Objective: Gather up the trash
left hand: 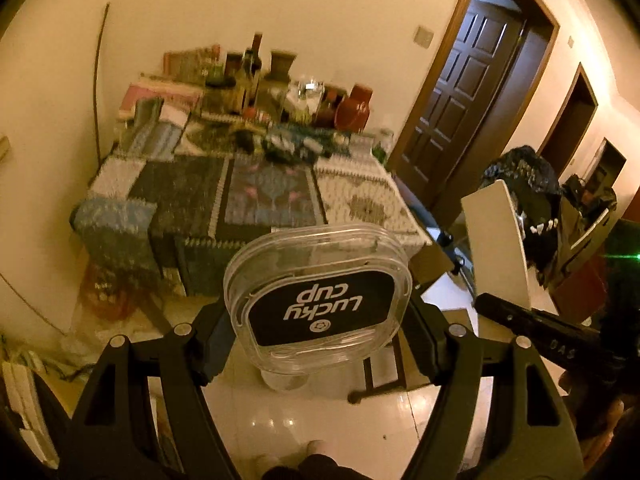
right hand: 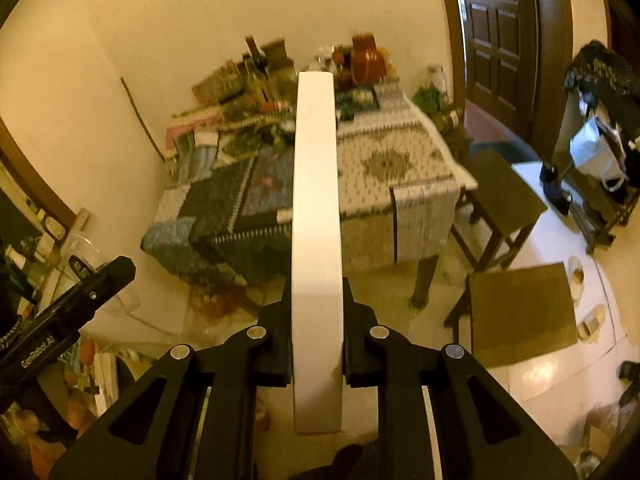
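My left gripper [left hand: 318, 320] is shut on a clear plastic cup [left hand: 318, 304] with a black "Lucky Cup" lid label, held in the air in front of the table. My right gripper [right hand: 317, 344] is shut on a flat white box [right hand: 316, 240], seen edge-on, also held in the air. The white box also shows at the right of the left wrist view [left hand: 498, 240]. The cup shows faintly at the left of the right wrist view [right hand: 86, 264], beside the left gripper's finger.
A table with a patterned cloth [left hand: 360, 196] carries bottles, jars and boxes at its back [left hand: 256, 80]. Wooden stools [right hand: 520, 312] stand to the right of the table. A dark wooden door [left hand: 468, 92] is at right. A rack with bags [right hand: 600, 152] stands at far right.
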`<state>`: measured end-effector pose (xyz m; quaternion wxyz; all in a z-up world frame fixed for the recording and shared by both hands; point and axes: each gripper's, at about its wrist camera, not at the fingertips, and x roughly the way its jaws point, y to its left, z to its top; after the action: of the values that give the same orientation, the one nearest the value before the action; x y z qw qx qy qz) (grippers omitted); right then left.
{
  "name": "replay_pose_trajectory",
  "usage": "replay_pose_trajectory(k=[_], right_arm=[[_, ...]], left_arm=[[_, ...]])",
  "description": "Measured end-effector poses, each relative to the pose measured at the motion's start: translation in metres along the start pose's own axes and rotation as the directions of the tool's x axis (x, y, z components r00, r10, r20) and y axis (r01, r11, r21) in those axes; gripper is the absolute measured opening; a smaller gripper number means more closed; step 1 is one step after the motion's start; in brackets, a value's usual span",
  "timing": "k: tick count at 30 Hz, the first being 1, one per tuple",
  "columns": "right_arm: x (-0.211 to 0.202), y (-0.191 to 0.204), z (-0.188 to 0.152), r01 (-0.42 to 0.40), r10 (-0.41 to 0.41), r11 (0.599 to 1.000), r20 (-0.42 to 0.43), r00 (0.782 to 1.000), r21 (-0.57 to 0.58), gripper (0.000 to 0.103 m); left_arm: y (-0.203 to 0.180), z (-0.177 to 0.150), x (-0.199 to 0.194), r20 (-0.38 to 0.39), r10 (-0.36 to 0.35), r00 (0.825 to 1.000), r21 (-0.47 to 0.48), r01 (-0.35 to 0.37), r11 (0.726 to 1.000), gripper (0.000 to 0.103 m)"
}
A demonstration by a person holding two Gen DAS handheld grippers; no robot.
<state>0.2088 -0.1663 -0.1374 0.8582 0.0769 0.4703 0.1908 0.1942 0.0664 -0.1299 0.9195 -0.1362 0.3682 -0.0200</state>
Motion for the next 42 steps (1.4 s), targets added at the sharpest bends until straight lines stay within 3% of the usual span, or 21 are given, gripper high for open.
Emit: replay_pose_trajectory(k=[5,12,21,28,33,35,36,37,42], right_arm=[[0.043,-0.011,-0.017,0.001,-0.001,1.0,-0.089,0.996,-0.003,0.016],[0.118,-0.035,-0.047,0.011,-0.019,0.999,-0.207,0.978,-0.041,0.016],[0.252,-0.091,-0.116,0.006,-0.032,0.998,-0.386,0.922,-0.069,0.016],[0.35,-0.116,-0.167,-0.019,-0.032,0.995,-0.485,0.874,-0.099,0.016],[0.401,-0.121,-0.18,-0.071,0.015,0.993,-0.501,0.865,-0.093,0.017],[0.416,-0.123,-0.184,-0.066,0.005,0.993,-0.51,0.86,-0.103,0.03],[0.421,-0.126,-0.185,-0.057,-0.005,0.993,-0.508,0.861,-0.106,0.045],[0.424,-0.128,-0.186,-0.044,-0.014,0.993,-0.494,0.869,-0.106,0.051],[0.423,-0.141,-0.182,-0.001,-0.046,0.995,-0.466,0.884,-0.1,0.051]], left_arm=[[0.004,-0.019,0.04,-0.068,0.011,0.998,-0.013,-0.012,1.0,0.073],[0.015,-0.059,0.125,-0.15,0.034,0.988,-0.058,-0.043,0.997,0.073],[0.053,-0.151,0.248,-0.285,0.079,0.955,-0.124,-0.119,0.985,0.073],[0.081,-0.21,0.327,-0.336,0.129,0.933,-0.12,-0.178,0.977,0.073],[0.1,-0.235,0.367,-0.345,0.128,0.93,-0.13,-0.183,0.975,0.073],[0.106,-0.242,0.381,-0.351,0.126,0.928,-0.13,-0.181,0.975,0.073],[0.108,-0.245,0.388,-0.355,0.125,0.926,-0.131,-0.182,0.975,0.073],[0.11,-0.247,0.394,-0.359,0.125,0.925,-0.131,-0.183,0.974,0.073],[0.11,-0.257,0.425,-0.394,0.104,0.913,-0.13,-0.167,0.977,0.073]])
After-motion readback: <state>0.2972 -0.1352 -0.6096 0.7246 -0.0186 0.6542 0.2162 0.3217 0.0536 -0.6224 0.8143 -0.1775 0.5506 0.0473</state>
